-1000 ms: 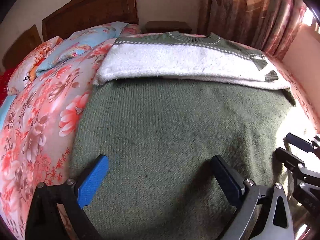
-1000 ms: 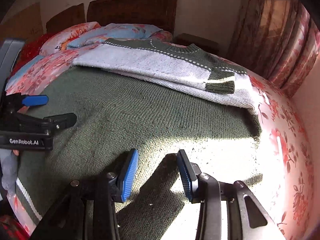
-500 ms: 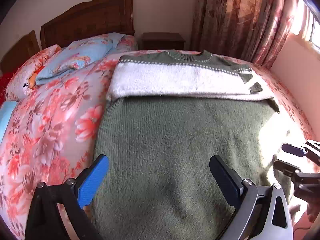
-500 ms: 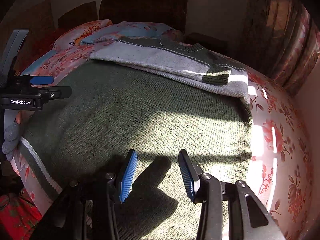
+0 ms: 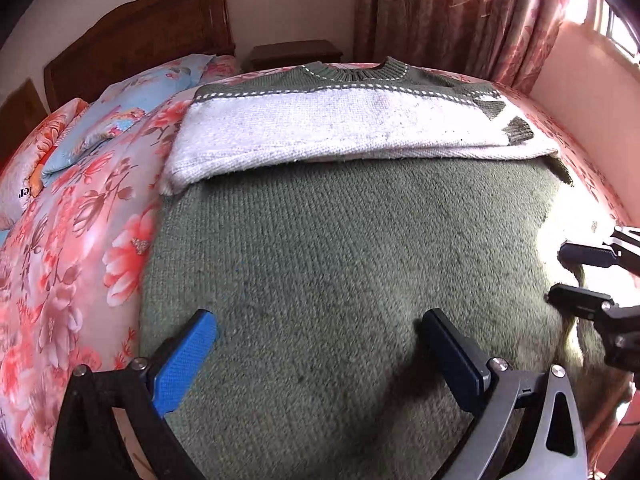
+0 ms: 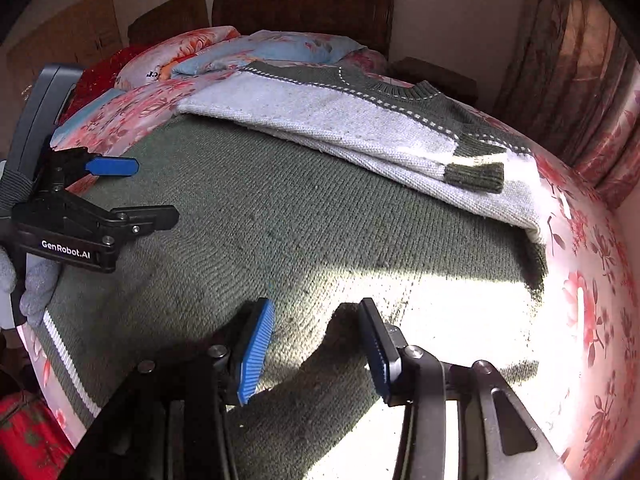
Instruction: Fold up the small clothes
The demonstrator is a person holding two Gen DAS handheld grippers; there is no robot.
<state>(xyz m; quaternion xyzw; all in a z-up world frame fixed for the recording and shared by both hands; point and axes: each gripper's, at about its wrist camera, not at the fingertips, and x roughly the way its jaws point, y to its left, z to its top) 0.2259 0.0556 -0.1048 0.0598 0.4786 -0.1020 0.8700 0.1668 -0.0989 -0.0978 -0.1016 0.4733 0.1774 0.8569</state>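
Your left tongs (image 5: 320, 354) stood wide apart, blue pads clear of the knit, nothing between them. They hung over the near left part of the green sweater (image 5: 352, 248), pointing steeply down at it.

Your right tongs (image 6: 318, 344) stood at a middling gap, also with nothing between the pads. Green knit lay under them, at the edge of a bright sun patch. Whether the tips touched the wool could not be told. In the left wrist view they showed at the sweater's right edge; in the right wrist view the left tongs showed at its left side, near the striped hem (image 6: 66, 354), with a gloved hand (image 6: 38, 284) behind them.

The sweater lay flat on the bed (image 5: 76, 248), front part spread toward you. Its white sleeves (image 5: 332, 128) were folded across the chest as a band, well beyond both tongs. One green cuff (image 6: 474, 176) lay on the white at the right end. The collar (image 5: 354, 72) sat at the far edge.

Floral bedding showed on both sides of the sweater. Pillows (image 5: 120, 116) lay to the far left under a dark wooden headboard (image 5: 140, 46). Curtains (image 5: 460, 12) hung at the far right.
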